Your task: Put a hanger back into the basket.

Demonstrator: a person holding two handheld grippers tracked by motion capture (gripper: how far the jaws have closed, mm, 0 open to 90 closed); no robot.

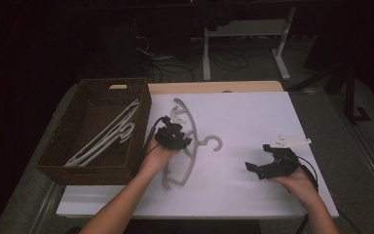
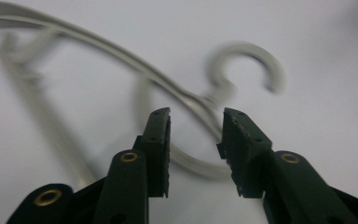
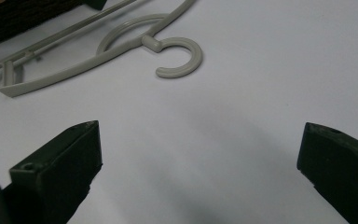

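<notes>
A grey plastic hanger (image 1: pixel 191 146) lies flat on the white table top (image 1: pixel 253 112), its hook (image 1: pixel 215 143) pointing right. My left gripper (image 1: pixel 173 136) hovers over the hanger's middle, just right of the basket. In the left gripper view its jaws (image 2: pixel 196 116) stand apart, with the hanger's neck (image 2: pixel 200 105) on the table beyond the gap, and the pads touch nothing. My right gripper (image 1: pixel 257 157) rests low at the right side of the table, jaws wide apart and empty (image 3: pixel 200 135). The hanger (image 3: pixel 121 46) lies well ahead of it.
A brown wicker basket (image 1: pixel 141 102) stands at the table's left with a few pale hangers (image 1: pixel 107 136) inside. A small white piece (image 1: pixel 292 141) lies just beyond the right gripper. Dark floor, cables and a desk frame (image 1: pixel 282 48) lie behind the table.
</notes>
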